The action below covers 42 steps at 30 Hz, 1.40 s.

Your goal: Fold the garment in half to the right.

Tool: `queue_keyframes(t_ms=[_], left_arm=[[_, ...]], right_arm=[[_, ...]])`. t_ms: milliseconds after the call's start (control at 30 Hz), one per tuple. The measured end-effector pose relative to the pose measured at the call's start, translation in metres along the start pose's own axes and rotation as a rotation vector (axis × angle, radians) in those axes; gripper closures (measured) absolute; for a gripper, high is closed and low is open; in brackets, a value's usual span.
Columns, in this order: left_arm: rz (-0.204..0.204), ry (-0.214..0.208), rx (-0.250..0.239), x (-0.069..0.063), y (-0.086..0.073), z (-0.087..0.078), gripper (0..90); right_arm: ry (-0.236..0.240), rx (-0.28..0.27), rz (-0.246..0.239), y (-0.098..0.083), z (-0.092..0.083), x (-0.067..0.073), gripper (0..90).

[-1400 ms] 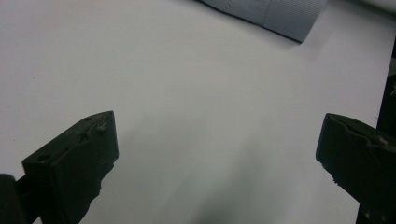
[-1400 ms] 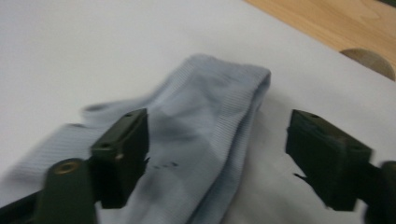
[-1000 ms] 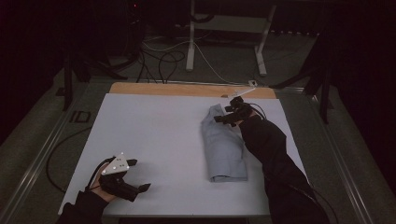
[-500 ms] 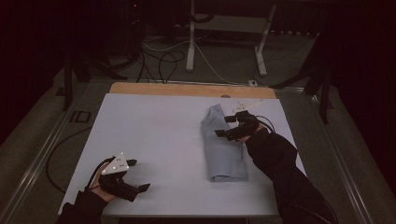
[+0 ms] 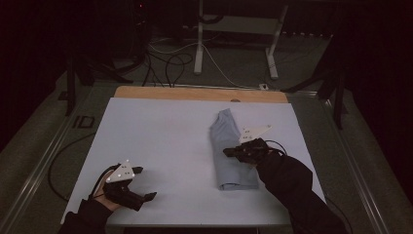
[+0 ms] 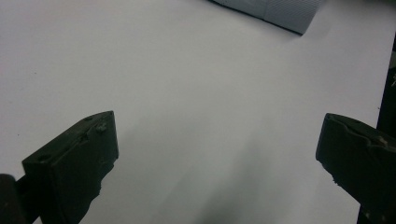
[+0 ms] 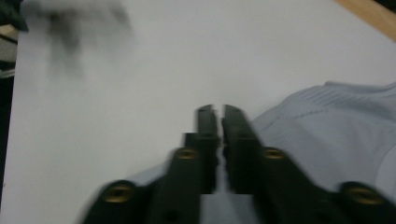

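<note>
The folded grey garment (image 5: 233, 155) lies right of centre on the white worktop (image 5: 160, 131). The right gripper (image 5: 233, 152) hovers over its left edge, fingers nearly closed, apparently empty; the left gripper (image 5: 141, 184) rests aside, fingers wide.

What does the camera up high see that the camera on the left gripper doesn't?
The high view takes in the whole scene: the left gripper, the right gripper over the folded grey-blue cloth, a dark sleeve, the wooden strip at the table's far edge, and cables on the floor. The left gripper view gives a close look at its two black fingers, spread wide apart with chipped edges. Both show the white table and the cloth, though the left gripper view catches just a corner of it.
</note>
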<state>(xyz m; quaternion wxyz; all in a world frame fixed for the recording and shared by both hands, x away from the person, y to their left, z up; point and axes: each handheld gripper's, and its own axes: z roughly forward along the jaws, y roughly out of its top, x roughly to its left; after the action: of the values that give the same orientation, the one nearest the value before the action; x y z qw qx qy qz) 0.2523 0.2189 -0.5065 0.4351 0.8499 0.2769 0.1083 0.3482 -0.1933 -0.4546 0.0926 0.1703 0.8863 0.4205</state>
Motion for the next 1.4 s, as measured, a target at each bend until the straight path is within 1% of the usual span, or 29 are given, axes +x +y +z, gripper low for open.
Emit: queue_keyframes(t_ms=[100, 167, 200, 267, 300, 333, 433, 500, 567, 633, 667, 767, 833, 933, 1167, 1200, 1233, 1267, 1300, 1333, 1400], left_arm=[[0.001, -0.002, 0.004, -0.001, 0.000, 0.001, 0.5], [0.004, -0.003, 0.005, -0.001, 0.000, 0.002, 0.5], [0.006, -0.006, 0.005, -0.002, 0.000, 0.002, 0.5], [0.006, -0.005, 0.004, -0.002, 0.000, 0.002, 0.5], [0.005, -0.005, 0.003, -0.001, 0.000, 0.002, 0.5], [0.005, -0.004, 0.004, -0.002, 0.000, 0.002, 0.5], [0.006, -0.004, 0.005, -0.001, 0.000, 0.002, 0.5], [0.003, -0.003, 0.003, -0.001, 0.000, 0.001, 0.5], [0.008, -0.003, 0.005, -0.001, 0.000, 0.001, 0.5], [0.006, -0.005, 0.004, -0.002, 0.000, 0.002, 0.5], [0.005, -0.004, 0.003, -0.002, 0.000, 0.002, 0.5], [0.007, -0.005, 0.003, -0.002, 0.000, 0.001, 0.5], [0.004, -0.005, -0.001, -0.002, 0.000, 0.001, 0.5], [0.008, -0.005, 0.003, -0.002, 0.000, 0.001, 0.5], [0.006, -0.005, 0.002, -0.002, 0.000, 0.001, 0.5], [0.003, -0.005, 0.001, -0.002, 0.000, 0.001, 0.5], [0.006, -0.005, 0.002, -0.002, 0.000, 0.002, 0.5], [0.007, -0.006, 0.004, -0.002, 0.000, 0.002, 0.5], [0.008, -0.007, 0.005, -0.002, 0.000, 0.002, 0.5], [0.007, -0.006, 0.005, -0.002, 0.000, 0.002, 0.5], [0.008, -0.005, 0.003, -0.002, 0.000, 0.002, 0.5]], right_arm=[[0.037, 0.043, -0.027, -0.007, 0.004, 0.006, 90.0], [0.067, 0.066, -0.032, -0.012, 0.007, 0.011, 90.0], [0.069, 0.075, -0.036, -0.015, 0.008, 0.012, 90.0], [0.088, 0.091, -0.033, -0.021, 0.012, 0.013, 90.0], [0.088, 0.098, -0.031, -0.024, 0.014, 0.014, 90.0], [0.099, 0.099, -0.015, -0.028, 0.016, 0.013, 90.0], [0.112, 0.102, 0.000, -0.037, 0.021, 0.014, 90.0], [0.115, 0.107, 0.004, -0.041, 0.024, 0.015, 90.0], [0.124, 0.107, 0.011, -0.044, 0.025, 0.016, 90.0], [0.129, 0.135, 0.013, -0.052, 0.030, 0.017, 90.0], [0.132, 0.140, 0.017, -0.055, 0.031, 0.017, 90.0], [0.146, 0.141, 0.028, -0.060, 0.032, 0.018, 90.0], [0.165, 0.148, 0.013, -0.061, 0.031, 0.020, 90.0], [0.181, 0.152, 0.012, -0.064, 0.029, 0.024, 90.0], [0.199, 0.148, -0.001, -0.068, 0.025, 0.032, 90.0], [0.211, 0.153, -0.006, -0.069, 0.026, 0.032, 90.0], [0.237, 0.161, -0.014, -0.069, 0.027, 0.034, 90.0], [0.247, 0.186, -0.023, -0.071, 0.029, 0.038, 90.0], [0.261, 0.173, -0.020, -0.073, 0.032, 0.039, 90.0], [0.265, 0.164, -0.006, -0.074, 0.032, 0.038, 90.0], [0.266, 0.166, -0.011, -0.074, 0.031, 0.037, 90.0]])
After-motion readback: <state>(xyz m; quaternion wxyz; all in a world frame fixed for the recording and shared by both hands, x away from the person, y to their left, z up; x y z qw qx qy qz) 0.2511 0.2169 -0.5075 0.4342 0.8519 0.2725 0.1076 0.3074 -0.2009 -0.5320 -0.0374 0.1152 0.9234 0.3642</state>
